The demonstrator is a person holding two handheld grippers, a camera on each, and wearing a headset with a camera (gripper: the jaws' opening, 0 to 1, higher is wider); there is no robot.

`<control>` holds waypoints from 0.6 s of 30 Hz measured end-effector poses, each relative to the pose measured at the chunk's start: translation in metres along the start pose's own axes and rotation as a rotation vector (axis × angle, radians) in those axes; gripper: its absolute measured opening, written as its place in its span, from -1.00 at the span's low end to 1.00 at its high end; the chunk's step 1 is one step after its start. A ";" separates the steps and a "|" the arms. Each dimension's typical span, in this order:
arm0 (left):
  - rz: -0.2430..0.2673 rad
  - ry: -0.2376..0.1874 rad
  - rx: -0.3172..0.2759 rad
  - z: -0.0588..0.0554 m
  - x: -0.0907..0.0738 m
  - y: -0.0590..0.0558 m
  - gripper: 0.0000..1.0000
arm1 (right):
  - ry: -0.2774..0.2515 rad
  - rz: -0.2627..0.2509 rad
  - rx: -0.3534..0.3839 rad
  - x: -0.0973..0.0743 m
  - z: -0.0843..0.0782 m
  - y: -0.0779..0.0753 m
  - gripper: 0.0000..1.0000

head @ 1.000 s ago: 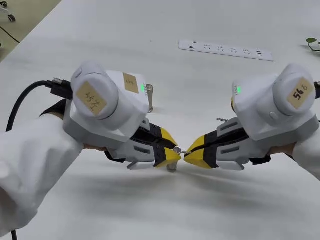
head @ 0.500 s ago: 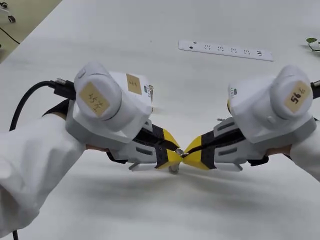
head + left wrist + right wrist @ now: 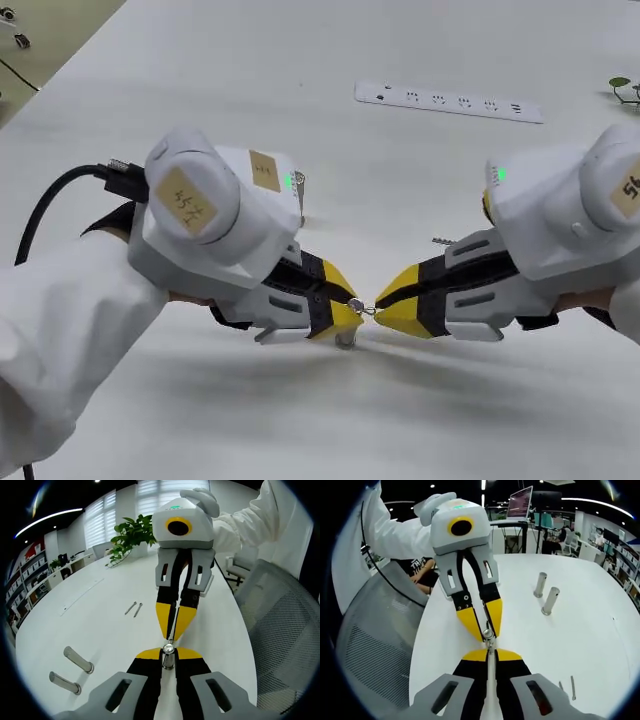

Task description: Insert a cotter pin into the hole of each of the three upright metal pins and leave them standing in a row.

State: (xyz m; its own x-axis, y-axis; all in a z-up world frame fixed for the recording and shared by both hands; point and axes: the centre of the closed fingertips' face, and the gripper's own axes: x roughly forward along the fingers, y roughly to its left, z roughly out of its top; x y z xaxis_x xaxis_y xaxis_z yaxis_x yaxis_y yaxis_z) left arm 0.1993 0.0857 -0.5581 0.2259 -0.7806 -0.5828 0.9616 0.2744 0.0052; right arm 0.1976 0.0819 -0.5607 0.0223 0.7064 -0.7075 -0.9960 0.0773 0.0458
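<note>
At the centre of the white bench [image 3: 330, 70], the left claw [image 3: 344, 306] and the right claw [image 3: 389, 298] meet tip to tip. The left claw is clenched on one metal pin [image 3: 168, 657], held upright, with its lower end showing below the jaws just above the bench. The right claw is clenched on a cotter pin [image 3: 368, 309], whose free end lies at the head of that pin; entry into the hole cannot be confirmed. A second metal pin [image 3: 540, 584] and a third metal pin [image 3: 550, 600] stand upright side by side, apart from the claws. Two spare cotter pins [image 3: 131, 608] lie flat on the bench. A power strip [image 3: 448, 100] lies farther back.
</note>
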 end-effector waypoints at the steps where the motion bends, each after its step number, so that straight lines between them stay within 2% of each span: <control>1: 0.001 0.000 0.000 0.000 0.000 0.000 -0.89 | 0.000 0.002 -0.002 -0.001 0.000 0.001 -1.00; 8: 0.003 0.001 0.005 0.000 0.001 0.000 -0.89 | -0.015 0.002 0.009 0.003 0.006 0.000 -1.00; 16: -0.002 -0.002 -0.026 -0.001 -0.001 0.000 -0.88 | -0.009 0.007 -0.004 0.003 0.006 0.003 -1.00; 18: 0.004 -0.001 -0.015 -0.001 -0.001 0.000 -0.88 | -0.007 0.006 -0.007 0.003 0.006 0.003 -1.00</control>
State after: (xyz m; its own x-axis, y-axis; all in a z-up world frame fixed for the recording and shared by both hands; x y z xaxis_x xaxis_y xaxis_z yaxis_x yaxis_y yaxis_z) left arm 0.1993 0.0868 -0.5582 0.2299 -0.7803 -0.5817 0.9583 0.2857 -0.0045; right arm 0.1956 0.0885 -0.5589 0.0166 0.7119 -0.7021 -0.9967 0.0679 0.0453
